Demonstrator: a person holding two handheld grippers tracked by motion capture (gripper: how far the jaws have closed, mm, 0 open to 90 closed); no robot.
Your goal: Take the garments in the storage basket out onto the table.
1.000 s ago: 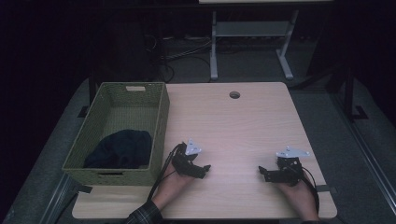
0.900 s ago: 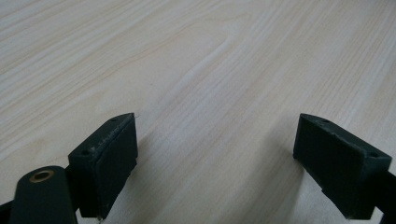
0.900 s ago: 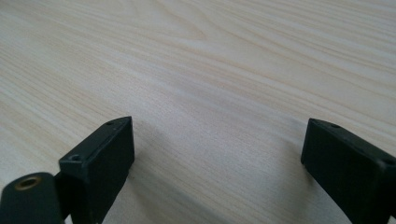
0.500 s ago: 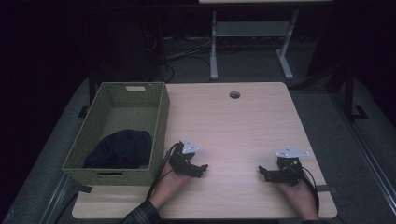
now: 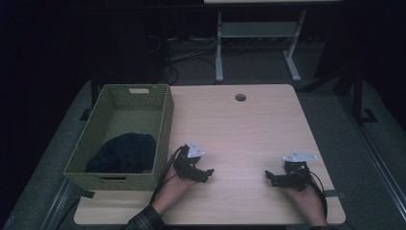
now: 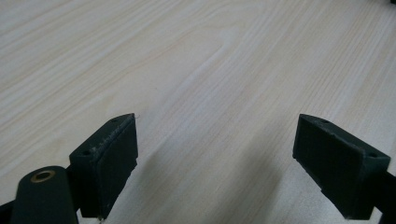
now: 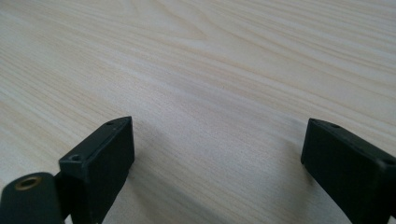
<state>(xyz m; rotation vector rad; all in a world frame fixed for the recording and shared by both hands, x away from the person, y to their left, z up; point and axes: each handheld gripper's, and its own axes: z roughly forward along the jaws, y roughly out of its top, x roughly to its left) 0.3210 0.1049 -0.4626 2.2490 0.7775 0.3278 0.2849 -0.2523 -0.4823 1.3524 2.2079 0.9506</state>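
Comparing with a second ago, nothing has shifted: the left tongs (image 5: 200, 171) and right tongs (image 5: 276, 178) rest on the worktop (image 5: 249, 129), both spread and empty, so work seems not yet begun. A dark cloth (image 5: 123, 152) lies in the green basket (image 5: 163, 129) just left of the left tongs. Bare worktop stretches ahead; its near edge sits close behind both.

The right gripper (image 7: 217, 163) sits low over the table (image 7: 224, 60), its two black jaws spread wide with nothing between them. The wood under them is pale, its grain running slantwise (a dim shadow lies on it between the jaws).
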